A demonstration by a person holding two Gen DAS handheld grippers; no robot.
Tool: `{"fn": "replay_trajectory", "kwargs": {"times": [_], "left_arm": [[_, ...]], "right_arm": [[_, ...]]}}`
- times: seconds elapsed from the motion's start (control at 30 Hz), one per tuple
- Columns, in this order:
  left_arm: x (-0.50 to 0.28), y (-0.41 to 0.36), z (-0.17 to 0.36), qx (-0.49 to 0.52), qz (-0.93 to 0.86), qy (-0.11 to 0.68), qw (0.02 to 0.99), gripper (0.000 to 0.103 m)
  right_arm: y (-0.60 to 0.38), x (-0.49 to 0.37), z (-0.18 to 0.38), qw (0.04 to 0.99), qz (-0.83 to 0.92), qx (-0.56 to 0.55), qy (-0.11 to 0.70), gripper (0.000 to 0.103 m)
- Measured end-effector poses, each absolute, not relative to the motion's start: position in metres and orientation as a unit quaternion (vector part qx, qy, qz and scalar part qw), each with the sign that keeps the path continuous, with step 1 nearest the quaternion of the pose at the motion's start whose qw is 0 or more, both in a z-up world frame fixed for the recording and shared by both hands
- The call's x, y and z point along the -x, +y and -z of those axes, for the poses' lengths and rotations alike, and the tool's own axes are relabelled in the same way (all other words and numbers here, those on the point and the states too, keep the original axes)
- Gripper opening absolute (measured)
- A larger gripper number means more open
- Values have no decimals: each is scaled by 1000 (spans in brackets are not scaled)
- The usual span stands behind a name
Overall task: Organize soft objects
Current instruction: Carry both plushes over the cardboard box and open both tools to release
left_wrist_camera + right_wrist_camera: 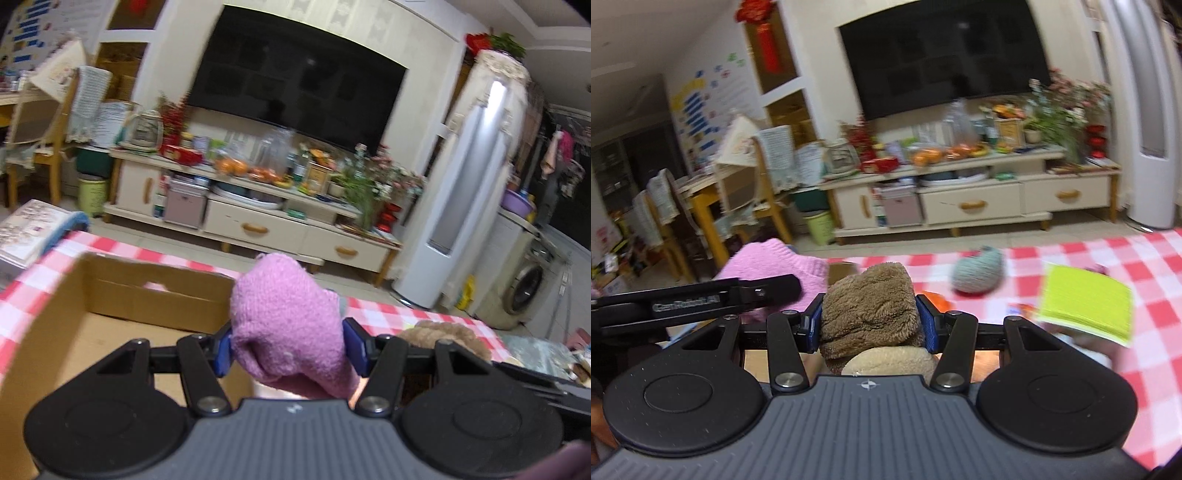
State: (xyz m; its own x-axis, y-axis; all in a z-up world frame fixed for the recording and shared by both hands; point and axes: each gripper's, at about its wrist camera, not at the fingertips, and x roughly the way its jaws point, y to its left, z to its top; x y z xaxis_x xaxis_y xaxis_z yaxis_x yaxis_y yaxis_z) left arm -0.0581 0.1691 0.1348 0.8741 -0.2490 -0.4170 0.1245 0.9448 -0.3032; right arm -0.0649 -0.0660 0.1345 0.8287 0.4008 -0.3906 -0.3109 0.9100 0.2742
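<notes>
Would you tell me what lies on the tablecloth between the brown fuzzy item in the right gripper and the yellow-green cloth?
In the right wrist view, only a blurred orange thing peeks out beside the brown fuzzy item, short of the yellow-green cloth.

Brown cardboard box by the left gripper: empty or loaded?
Looks empty: the brown cardboard box shows bare floor; its near part is hidden behind the left gripper.

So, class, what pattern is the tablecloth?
Red-and-white checks on the tablecloth, clearest in right wrist view.

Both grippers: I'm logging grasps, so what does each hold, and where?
Left gripper pinches a pink knitted piece across its lower middle; right gripper squeezes a brown fleecy piece across its middle.
</notes>
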Motion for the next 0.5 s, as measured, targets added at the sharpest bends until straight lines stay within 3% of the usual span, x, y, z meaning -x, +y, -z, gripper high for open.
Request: {"fn": "replay_trajectory", "kwargs": {"times": [0.5], "left_arm": [[31,237,-116,144,4,277,950,59]], "right_arm": [[7,25,-124,927,-281,-53,243,63]]}}
